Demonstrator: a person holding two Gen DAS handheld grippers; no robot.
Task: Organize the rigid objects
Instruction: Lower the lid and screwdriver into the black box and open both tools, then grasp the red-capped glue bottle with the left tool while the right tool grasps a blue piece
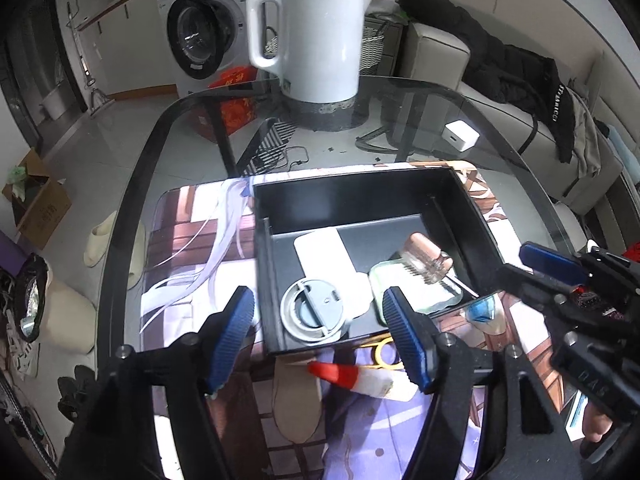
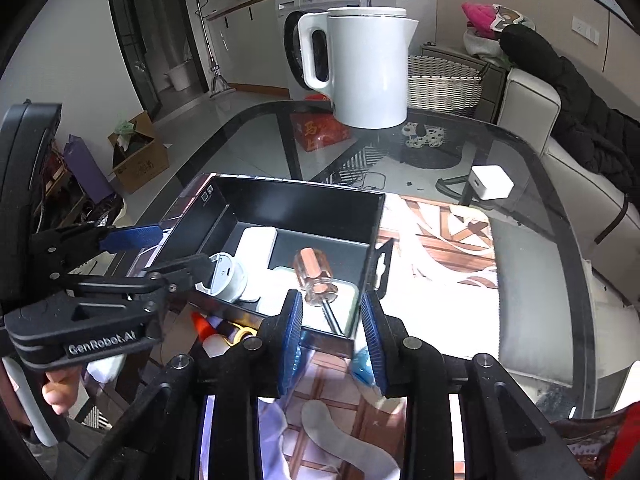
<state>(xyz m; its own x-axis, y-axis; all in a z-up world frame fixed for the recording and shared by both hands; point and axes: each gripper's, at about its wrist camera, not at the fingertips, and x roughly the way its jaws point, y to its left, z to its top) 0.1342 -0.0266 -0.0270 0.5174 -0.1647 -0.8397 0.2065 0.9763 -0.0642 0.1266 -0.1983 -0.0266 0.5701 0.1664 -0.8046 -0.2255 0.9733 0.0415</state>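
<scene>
A black open box (image 1: pixel 464 196) (image 2: pixel 296 204) sits on a printed mat. Inside lie a white flat device (image 1: pixel 324 260) (image 2: pixel 256 248), a grey round lid (image 1: pixel 312 312) (image 2: pixel 226 276), a pale green tin (image 1: pixel 416 292) and a screwdriver with a clear amber handle (image 1: pixel 426 258) (image 2: pixel 316 276). My left gripper (image 1: pixel 320 340) is open just in front of the box, above a white glue bottle with a red cap (image 1: pixel 352 376) (image 2: pixel 208 332) and yellow-handled scissors (image 1: pixel 382 354). My right gripper (image 2: pixel 330 344) is open at the box's near right corner, holding nothing.
A white electric kettle (image 1: pixel 316 36) (image 2: pixel 364 68) stands on the glass table (image 1: pixel 520 152) behind the box. A white charger (image 1: pixel 460 136) (image 2: pixel 490 182) lies to the right. A sofa with dark clothes (image 1: pixel 512 68) is beyond the table's right edge.
</scene>
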